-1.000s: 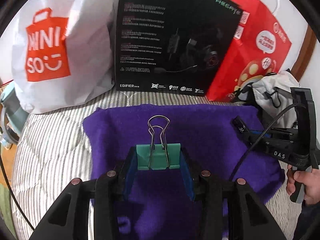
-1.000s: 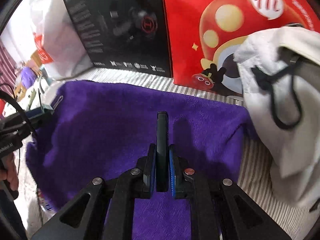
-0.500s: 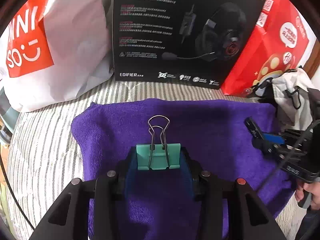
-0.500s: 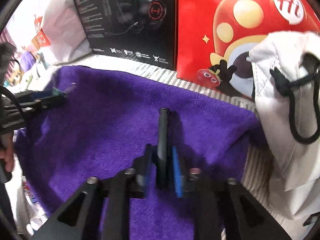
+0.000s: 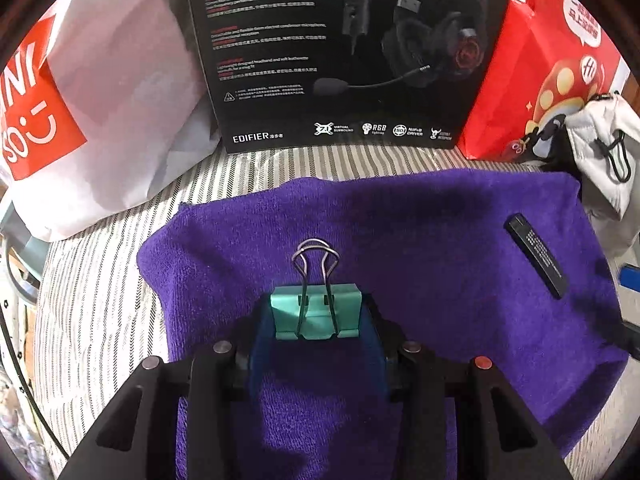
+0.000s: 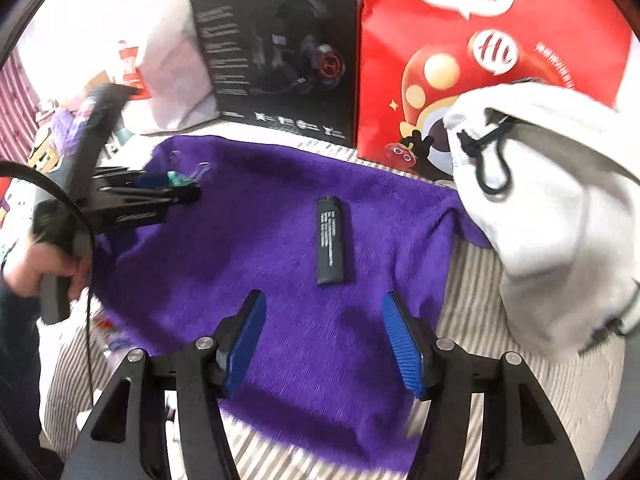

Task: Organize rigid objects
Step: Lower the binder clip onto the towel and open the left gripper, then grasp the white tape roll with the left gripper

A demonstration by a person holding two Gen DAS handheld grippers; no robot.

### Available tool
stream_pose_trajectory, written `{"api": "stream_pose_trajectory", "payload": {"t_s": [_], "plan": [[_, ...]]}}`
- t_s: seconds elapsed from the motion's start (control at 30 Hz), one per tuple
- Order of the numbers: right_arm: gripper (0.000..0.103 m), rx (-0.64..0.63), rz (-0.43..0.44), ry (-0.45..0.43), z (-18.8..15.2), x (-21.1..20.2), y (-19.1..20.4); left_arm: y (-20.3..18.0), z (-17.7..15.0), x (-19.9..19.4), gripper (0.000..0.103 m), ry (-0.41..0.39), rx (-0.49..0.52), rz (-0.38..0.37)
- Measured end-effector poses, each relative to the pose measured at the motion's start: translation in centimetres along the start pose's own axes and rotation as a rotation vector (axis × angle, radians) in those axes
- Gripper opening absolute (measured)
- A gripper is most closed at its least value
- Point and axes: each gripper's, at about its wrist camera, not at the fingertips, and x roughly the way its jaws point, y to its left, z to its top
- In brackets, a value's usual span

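Teal binder clip (image 5: pixel 316 316) pinched in left gripper (image 5: pixel 316 334); right gripper (image 6: pixel 324 344) wide apart, empty, behind black lighter (image 6: pixel 330 240).

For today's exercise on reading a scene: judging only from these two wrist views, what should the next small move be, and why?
Probably lower the left gripper and release the green binder clip onto the purple towel. The black lighter lies flat on the towel, the right gripper is open and empty behind it, and the clip is the only item in a grip, with bare towel below it.
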Motion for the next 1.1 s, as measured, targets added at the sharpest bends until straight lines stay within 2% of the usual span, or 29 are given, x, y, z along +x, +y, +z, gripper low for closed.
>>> {"api": "stream_pose_trajectory", "payload": {"t_s": [0.1, 0.23, 0.37, 0.4, 0.47, 0.57, 0.6, 0.63, 0.67, 0.77, 1.0, 1.1], "plan": [[0.062, 0.008, -0.004, -0.007, -1.4, -2.0, 0.6, 0.3, -0.1, -0.1, 0.042, -0.002, -0.012, -0.006], [0.068, 0.041, -0.016, -0.025, -3.8, -4.3, 0.9, 0.3, -0.6, -0.5, 0.056, 0.009, -0.008, -0.015], [0.068, 0.126, -0.010, -0.002, -6.7, -5.5, 0.3, 0.2, -1.9, -2.3, 0.058, -0.001, -0.017, -0.016], [0.068, 0.149, -0.005, 0.003, -7.5, -5.7, 0.2, -0.3, -2.2, -3.0, 0.060, -0.008, -0.021, -0.019], [0.068, 0.186, 0.000, 0.006, -8.8, -6.3, 0.1, -0.3, -3.1, -4.9, 0.076, -0.031, -0.028, -0.030], [0.069, 0.236, 0.009, 0.001, -10.6, -7.5, 0.2, -0.3, -4.6, -7.6, 0.079, -0.070, -0.020, -0.033], [0.072, 0.246, 0.013, -0.004, -11.0, -7.8, 0.3, -0.3, -5.3, -8.6, 0.081, -0.086, -0.024, -0.042], [0.076, 0.255, 0.017, -0.007, -11.3, -8.0, 0.5, -0.4, -6.1, -9.5, 0.087, -0.097, -0.028, -0.055], [0.083, 0.267, 0.016, -0.011, -11.9, -8.4, 0.7, -0.6, -6.9, -10.0, 0.092, -0.107, -0.029, -0.073], [0.089, 0.292, 0.011, -0.014, -13.4, -9.1, 1.3, -0.2, -9.9, -12.3, 0.092, -0.120, -0.029, -0.107], [0.092, 0.332, -0.024, 0.012, -15.8, -8.7, 2.5, -0.9, -17.4, -15.4, 0.092, -0.107, 0.042, -0.216], [0.092, 0.339, -0.033, 0.025, -16.6, -8.4, 3.2, -2.6, -20.1, -15.3, 0.092, -0.084, 0.135, -0.185]]}}
